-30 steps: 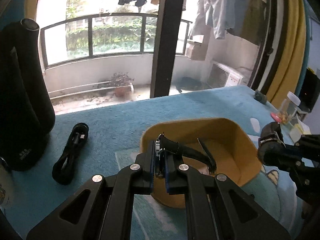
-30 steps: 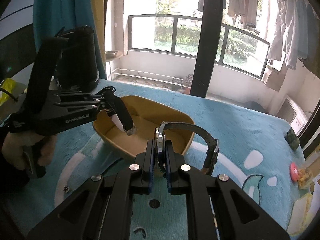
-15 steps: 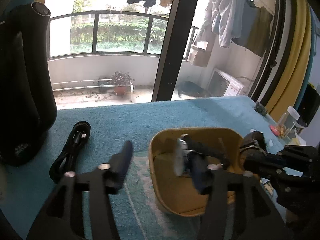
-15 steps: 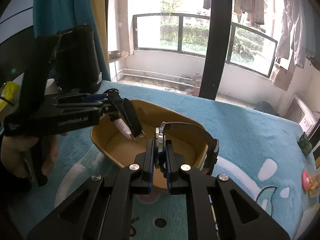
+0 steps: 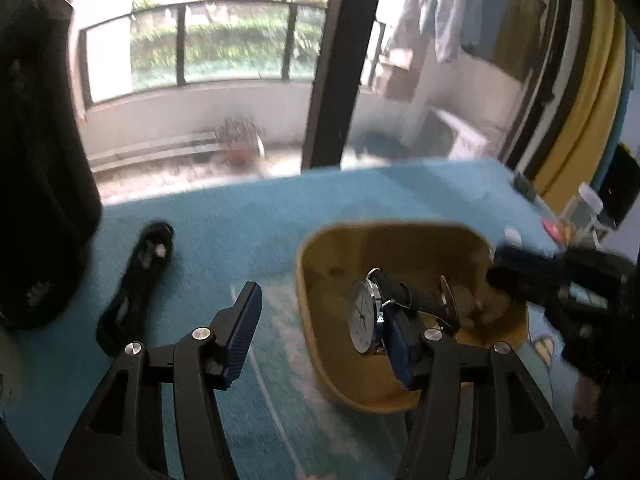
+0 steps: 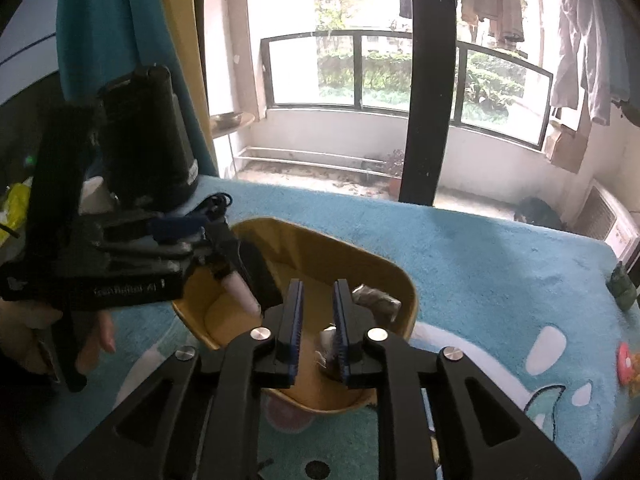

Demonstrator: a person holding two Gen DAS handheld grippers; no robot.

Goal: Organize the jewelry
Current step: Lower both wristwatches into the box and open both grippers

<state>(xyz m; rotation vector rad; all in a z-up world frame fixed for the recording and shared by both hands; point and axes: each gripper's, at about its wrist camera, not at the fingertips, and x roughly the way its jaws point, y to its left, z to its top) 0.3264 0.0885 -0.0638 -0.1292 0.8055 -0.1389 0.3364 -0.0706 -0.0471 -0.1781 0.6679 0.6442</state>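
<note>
A yellow bowl (image 5: 384,228) (image 6: 320,240) sits on the teal mat. My left gripper (image 5: 319,296) is open wide over the bowl's near rim. A white-faced watch (image 5: 362,316) with a black strap rests in the bowl, leaning on my right finger and not pinched. The right wrist view shows that left gripper (image 6: 240,256) at the bowl's left side. My right gripper (image 6: 318,284) hangs over the bowl with its jaws opening. A metal-band watch (image 6: 330,344) sags beside the right pad, and its band (image 6: 376,298) shows past the finger.
A coiled black cable (image 5: 136,288) lies left of the bowl. A tall black cylinder (image 5: 36,160) (image 6: 152,140) stands at the mat's left end. A small jar (image 5: 588,204) and a green figure (image 6: 622,284) are at the right edge. A hand (image 6: 96,328) grips the left tool.
My left jaws went from shut on the black-strap watch to wide apart, and the watch settled into the bowl. My right gripper moved over the bowl and its pads parted from the metal-band watch.
</note>
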